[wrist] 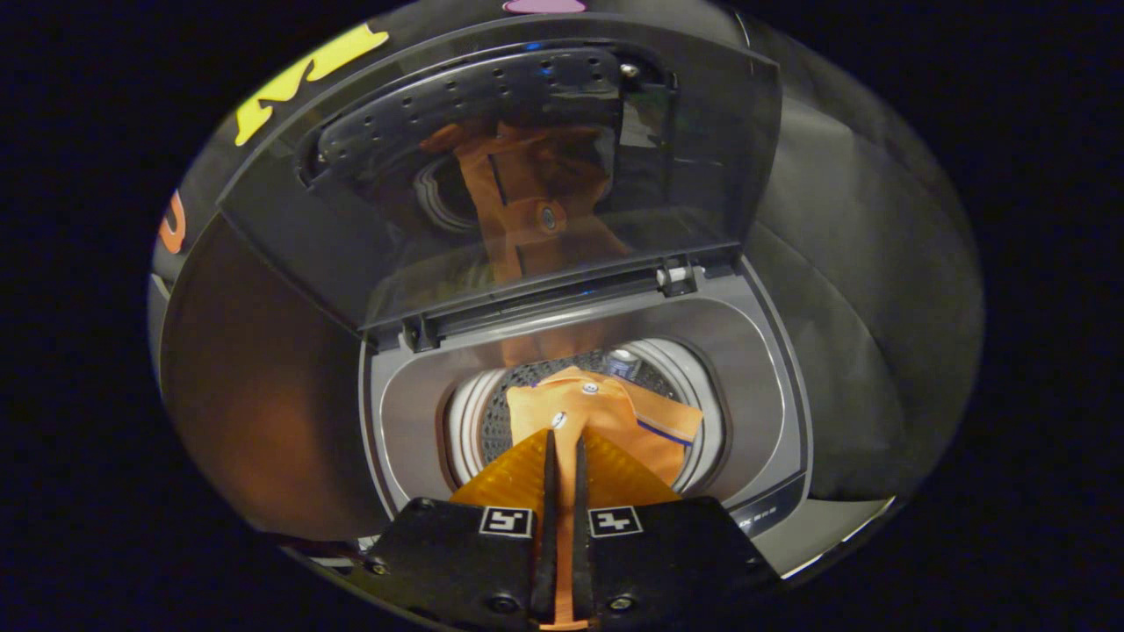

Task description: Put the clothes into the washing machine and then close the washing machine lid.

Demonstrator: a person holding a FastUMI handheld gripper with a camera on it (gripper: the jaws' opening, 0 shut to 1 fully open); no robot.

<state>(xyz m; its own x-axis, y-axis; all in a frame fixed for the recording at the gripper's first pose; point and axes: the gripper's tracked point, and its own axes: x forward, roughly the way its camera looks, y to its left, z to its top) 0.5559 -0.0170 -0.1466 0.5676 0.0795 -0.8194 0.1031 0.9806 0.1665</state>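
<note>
Washer drum below; claw pinching orange shirt over it.

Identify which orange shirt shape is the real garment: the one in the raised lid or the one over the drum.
The orange shirt over the drum, pinched by the gripper; the lid merely mirrors it.

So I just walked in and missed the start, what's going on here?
A handheld gripper is shut on an orange shirt, holding it over the drum opening of a top-loading washing machine. The shirt hangs into the drum but is not yet released. The lid stands open, tilted back, with the shirt reflected in it.
</note>
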